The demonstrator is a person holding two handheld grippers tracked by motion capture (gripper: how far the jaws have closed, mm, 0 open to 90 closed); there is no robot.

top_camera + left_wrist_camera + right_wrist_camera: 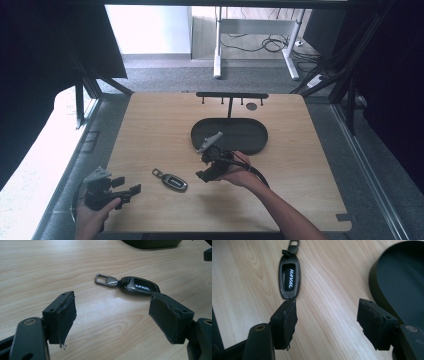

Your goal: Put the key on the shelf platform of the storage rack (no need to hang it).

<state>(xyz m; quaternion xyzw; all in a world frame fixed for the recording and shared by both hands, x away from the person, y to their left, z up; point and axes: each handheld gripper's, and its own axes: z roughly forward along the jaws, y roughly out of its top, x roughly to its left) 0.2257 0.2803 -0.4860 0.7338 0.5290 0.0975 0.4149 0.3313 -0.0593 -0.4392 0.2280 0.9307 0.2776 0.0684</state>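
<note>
The key fob (289, 281) looks light, hard and smooth, lying flat; best pinched across its narrow sides; both the right gripper (327, 315) and left gripper (112, 312) gape, holding nothing

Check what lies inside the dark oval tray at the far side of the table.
The dark oval tray looks empty across its visible floor. The right gripper and its grey plate cover the near left rim, so that part stays unseen.
</note>
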